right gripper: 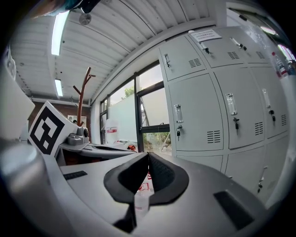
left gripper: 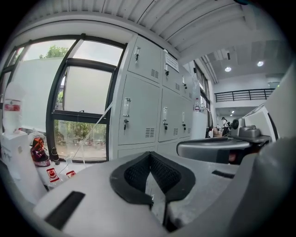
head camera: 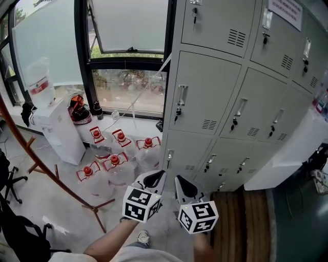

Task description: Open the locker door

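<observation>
In the head view both tools sit low in the frame, side by side and just apart. The left gripper [head camera: 154,180] is at lower centre-left and the right gripper [head camera: 185,189] is just to its right, each with a white cube of black square markers at its rear. The person's bare forearm [head camera: 110,240] runs to the bottom edge behind the left one. In its own view the left gripper's two black-padded jaws are pressed together at the tips, and the right gripper's jaws likewise meet pad to pad. Neither touches anything. Both point towards the bank of pale grey metal lockers [head camera: 266,66] that fills the upper right of the frame, well apart from them. Every locker door in view is shut. The middle-row door nearest the window [head camera: 205,89] has a silver vertical handle [head camera: 182,95] by its left edge, a small key [head camera: 177,114] hanging beneath it and a louvred vent [head camera: 209,124] at its lower right. A white paper notice [head camera: 285,11] is stuck on a top-row door at the upper right. Left of the lockers, a black-framed window [head camera: 128,61] takes the upper middle. Below it, on the pale floor, clear plastic water bottles with red caps [head camera: 115,162] stand clustered at centre-left. A white water dispenser [head camera: 59,130] with a bottle on top stands at the left, and a reddish-brown wooden pole [head camera: 31,153] slants across the lower left.
</observation>
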